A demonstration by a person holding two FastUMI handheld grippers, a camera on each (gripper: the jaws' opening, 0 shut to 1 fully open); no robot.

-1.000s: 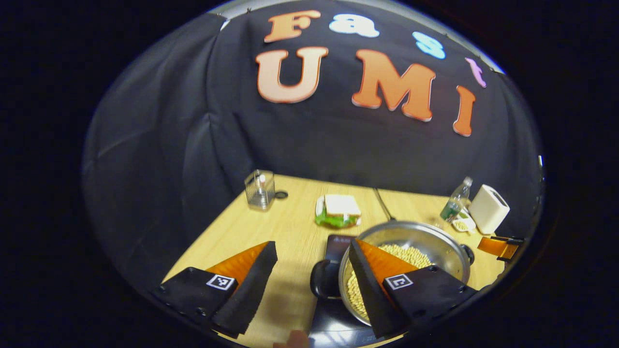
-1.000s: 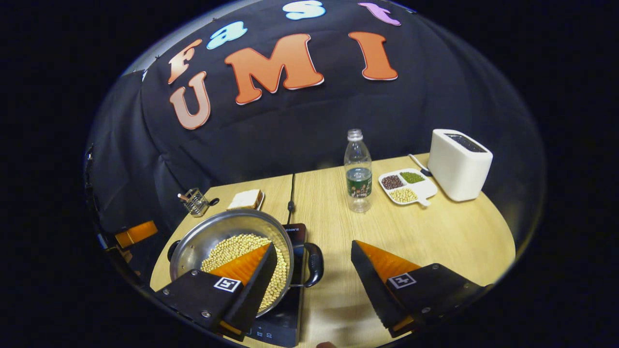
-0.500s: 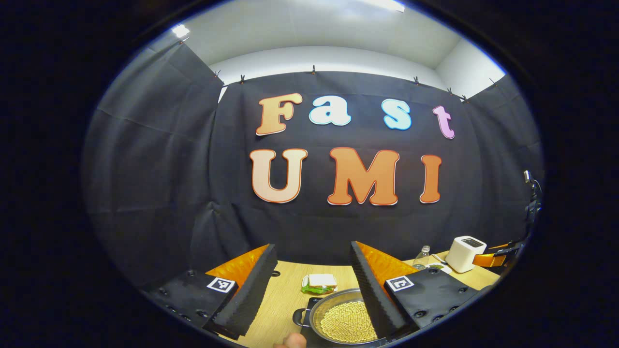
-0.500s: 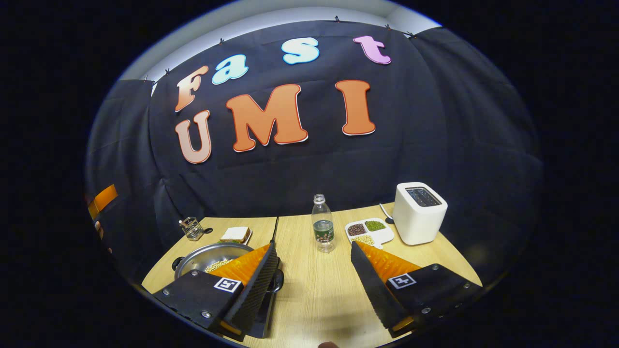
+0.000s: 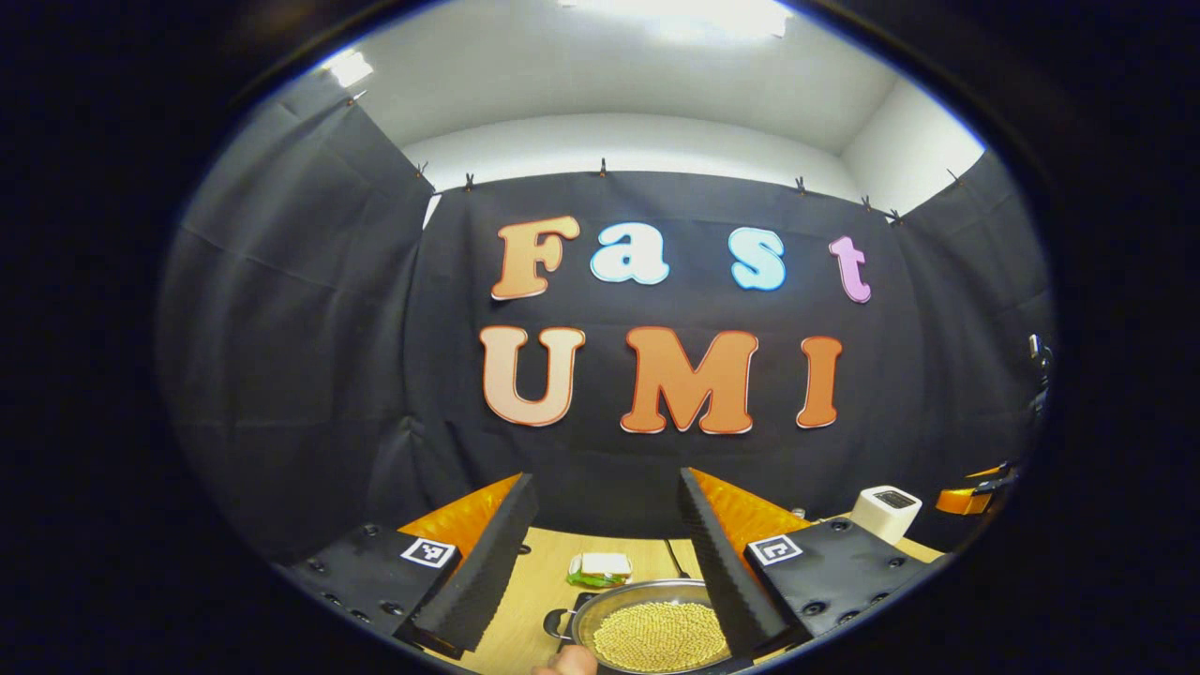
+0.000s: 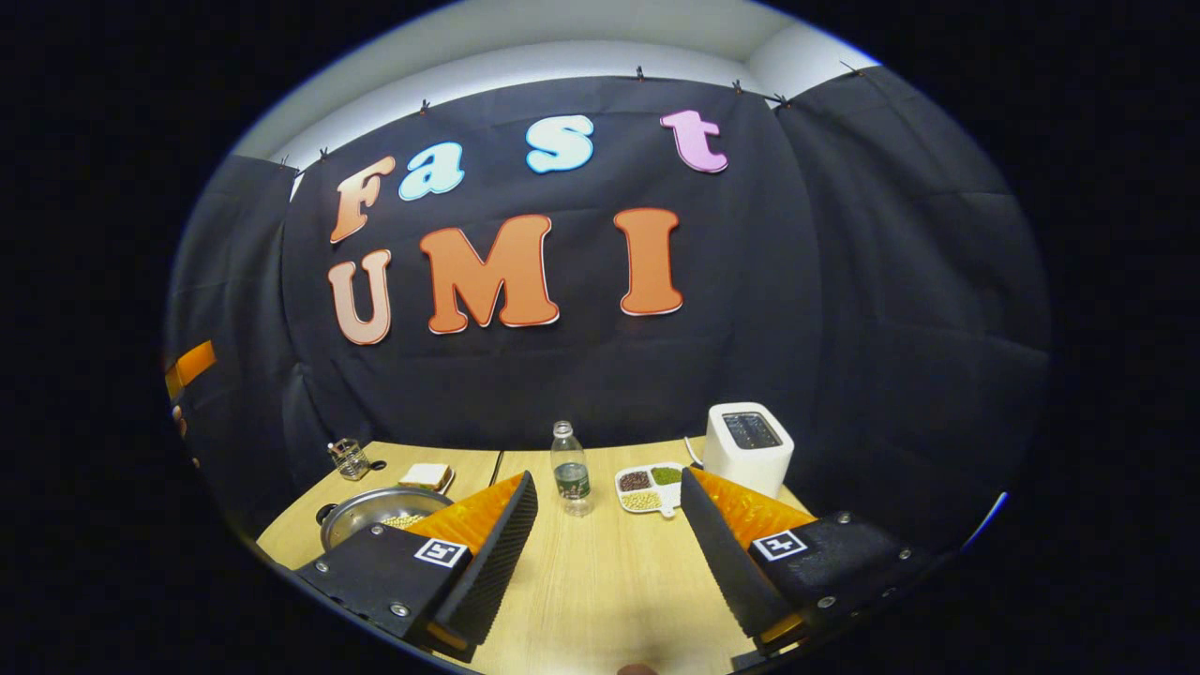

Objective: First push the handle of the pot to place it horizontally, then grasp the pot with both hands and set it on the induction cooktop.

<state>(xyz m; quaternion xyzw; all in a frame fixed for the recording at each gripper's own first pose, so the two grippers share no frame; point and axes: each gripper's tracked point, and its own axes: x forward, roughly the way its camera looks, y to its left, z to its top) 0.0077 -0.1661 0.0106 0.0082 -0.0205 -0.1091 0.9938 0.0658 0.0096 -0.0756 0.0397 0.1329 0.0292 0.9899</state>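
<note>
The steel pot (image 5: 656, 630) holds yellow beans and sits low in the left gripper view, its black side handle (image 5: 557, 622) pointing left. My left gripper (image 5: 605, 487) is raised above and behind the pot, open and empty. In the right gripper view the pot (image 6: 373, 509) lies at the table's left, partly behind one finger (image 6: 487, 553). My right gripper (image 6: 607, 483) is open over the wooden table (image 6: 600, 581), well clear of the pot. The cooktop under the pot is mostly hidden.
A sandwich plate (image 6: 427, 475) and a glass holder (image 6: 349, 457) stand behind the pot. A water bottle (image 6: 570, 478), a tray of beans (image 6: 647, 487) and a white toaster (image 6: 748, 445) line the back right. A fingertip (image 5: 562, 664) shows at the bottom edge.
Both grippers have risen and drawn back from the pot, still open, and both views have tilted up to the wall. The pot has stayed in place.
</note>
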